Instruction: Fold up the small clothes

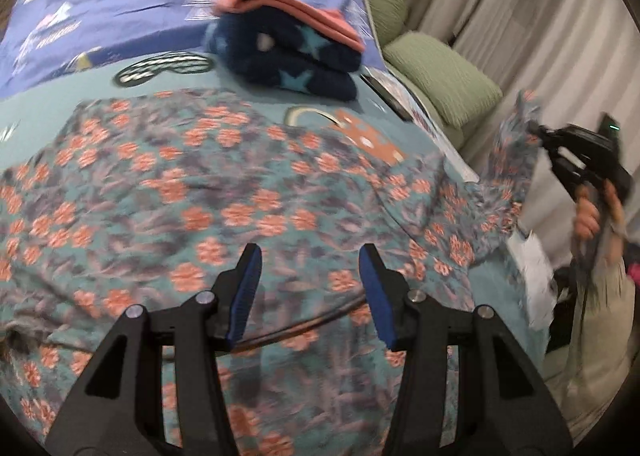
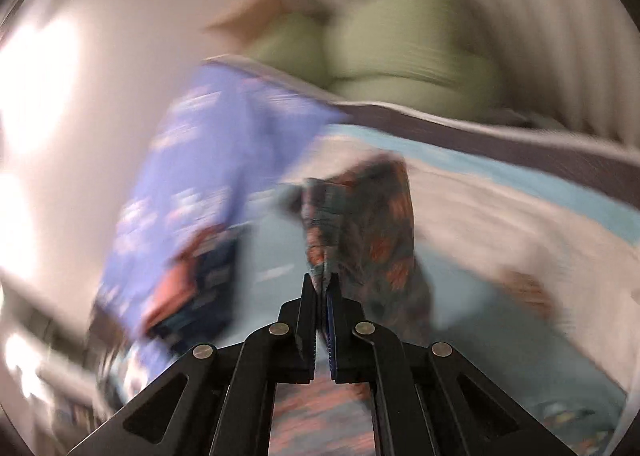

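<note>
The floral garment (image 1: 224, 192) is spread over the bed (image 1: 248, 74); its edge is pinched and lifted, seemingly off the bed's side, by the right gripper (image 2: 323, 282). The left gripper (image 1: 310, 268) is held apart above it, empty.

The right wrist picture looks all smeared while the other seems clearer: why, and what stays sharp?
Right wrist view: heavy motion blur smears the bed and green pillows; only the right claw, shut on the floral garment, stays crisp. Left wrist view: mild blur, fisheye bending at the edges, left claw sharp.
</note>
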Motion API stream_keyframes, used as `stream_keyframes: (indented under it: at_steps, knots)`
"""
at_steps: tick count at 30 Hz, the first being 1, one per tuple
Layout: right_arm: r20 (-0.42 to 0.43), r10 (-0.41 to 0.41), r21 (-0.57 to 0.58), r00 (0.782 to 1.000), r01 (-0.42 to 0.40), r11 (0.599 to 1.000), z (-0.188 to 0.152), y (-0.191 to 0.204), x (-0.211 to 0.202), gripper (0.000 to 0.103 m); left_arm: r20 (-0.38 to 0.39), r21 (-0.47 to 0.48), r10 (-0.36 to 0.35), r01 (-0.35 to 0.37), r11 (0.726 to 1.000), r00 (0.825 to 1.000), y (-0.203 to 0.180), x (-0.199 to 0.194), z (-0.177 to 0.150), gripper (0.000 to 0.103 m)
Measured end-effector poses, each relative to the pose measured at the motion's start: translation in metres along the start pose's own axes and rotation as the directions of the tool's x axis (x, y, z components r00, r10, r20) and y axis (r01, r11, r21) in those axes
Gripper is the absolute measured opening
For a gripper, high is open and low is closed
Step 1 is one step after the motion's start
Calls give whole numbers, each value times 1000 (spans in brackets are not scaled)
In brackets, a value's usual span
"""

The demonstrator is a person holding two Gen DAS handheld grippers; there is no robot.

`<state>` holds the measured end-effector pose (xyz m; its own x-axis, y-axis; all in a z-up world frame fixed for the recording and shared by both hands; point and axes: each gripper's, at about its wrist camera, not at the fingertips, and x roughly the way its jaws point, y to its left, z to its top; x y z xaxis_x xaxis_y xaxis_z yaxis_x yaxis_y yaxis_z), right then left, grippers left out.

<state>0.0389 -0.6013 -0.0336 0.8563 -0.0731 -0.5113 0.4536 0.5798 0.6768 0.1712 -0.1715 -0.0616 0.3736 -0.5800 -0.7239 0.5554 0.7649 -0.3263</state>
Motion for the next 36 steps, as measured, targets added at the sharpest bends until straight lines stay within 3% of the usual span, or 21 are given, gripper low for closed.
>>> stream_keyframes:
  at_steps: [2,3,4,7,9,11,14,16,22,25,26,30,34,36]
  knots:
    - [-23,107,-150,994,-110,983,-21,62,-13,4,18,-44,-8,8,999,1000,14,-11,-1,55]
    - [-51,167,-236,985,-175,956,-40,96,-18,5,33,-59,-8,10,998,999,22,-18,-2,56]
    - [-92,217,-319,972,-235,918,-64,129,-22,5,45,-70,-5,8,998,999,29,-24,-4,56]
    - [-221,265,-474,939,-340,812,-131,187,-17,6,83,-117,-28,38,992,996,52,-45,-13,60]
    - [-348,230,-532,909,-394,750,-190,212,3,6,93,-168,-71,86,982,993,70,-56,-21,64]
    - [-459,145,-562,877,-413,717,-246,220,29,6,79,-212,-114,129,969,990,83,-60,-29,65]
    - [-534,14,-595,846,-387,705,-303,210,57,6,48,-257,-184,190,947,982,96,-61,-39,66]
    - [-535,-36,-618,844,-361,699,-323,201,62,7,34,-285,-209,210,935,977,101,-58,-43,67]
    - [-532,-4,-599,847,-372,709,-320,187,41,11,-21,-321,-283,261,910,959,92,-36,-47,68]
    - [-520,-15,-617,854,-363,699,-327,188,34,12,-74,-322,-256,219,921,964,82,-20,-43,66]
    - [-518,-14,-616,856,-361,700,-327,189,33,13,-76,-324,-230,194,926,970,78,-16,-41,61]
    - [-515,0,-610,857,-366,703,-327,188,32,22,-98,-315,-215,175,933,972,67,-10,-36,17]
    - [-491,-15,-653,871,-357,668,-334,192,25,31,-80,-276,-186,157,948,979,62,-16,-33,14]
    - [-470,-18,-682,882,-351,641,-339,196,20,47,-70,-272,-172,147,951,983,64,-18,-31,14]
